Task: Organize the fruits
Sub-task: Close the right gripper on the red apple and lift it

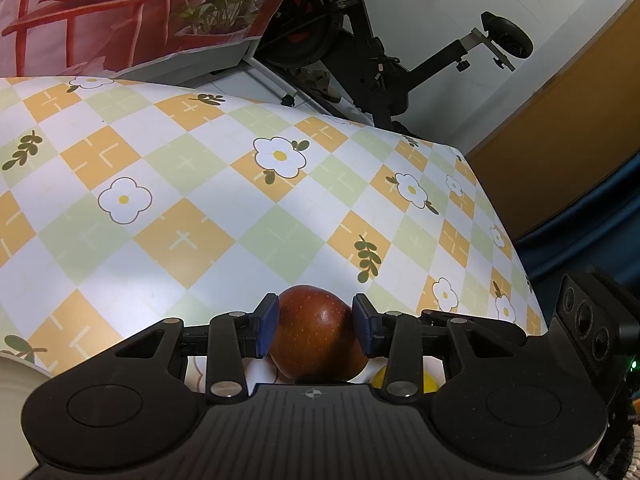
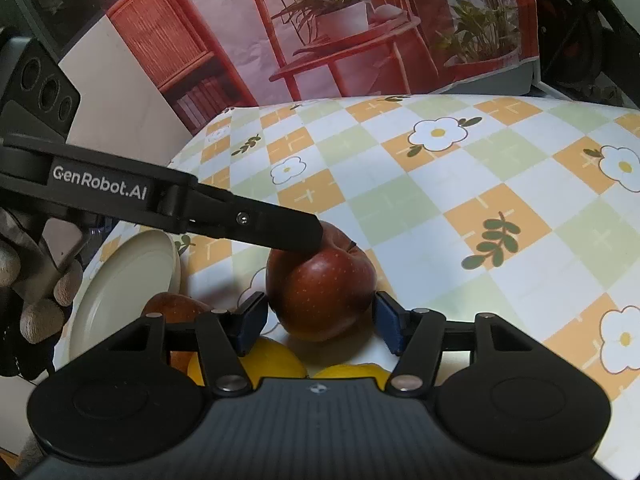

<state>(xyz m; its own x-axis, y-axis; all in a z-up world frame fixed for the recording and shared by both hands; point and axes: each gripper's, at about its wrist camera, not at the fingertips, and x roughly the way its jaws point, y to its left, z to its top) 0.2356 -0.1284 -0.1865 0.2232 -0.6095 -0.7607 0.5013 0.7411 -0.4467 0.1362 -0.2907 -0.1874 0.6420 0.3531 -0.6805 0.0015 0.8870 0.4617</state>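
Observation:
A red apple (image 1: 316, 336) sits between the blue pads of my left gripper (image 1: 316, 310), which press on its two sides, so that gripper is shut on it. In the right wrist view the same apple (image 2: 320, 280) hangs just above the table, and one black finger (image 2: 280, 232) of the left gripper lies across its top. My right gripper (image 2: 320, 312) has a pad on each side of the apple's lower half, close to it but not squeezing. A second red apple (image 2: 176, 308) and two yellow fruits (image 2: 276, 360) (image 2: 348, 372) lie just below.
A cream plate (image 2: 120, 292) lies left of the fruits, near a gloved hand (image 2: 36, 280). The checked flower tablecloth (image 1: 200, 200) spreads beyond. A printed backdrop (image 2: 320, 40) stands behind the table, with an exercise bike (image 1: 360, 40) past the far edge.

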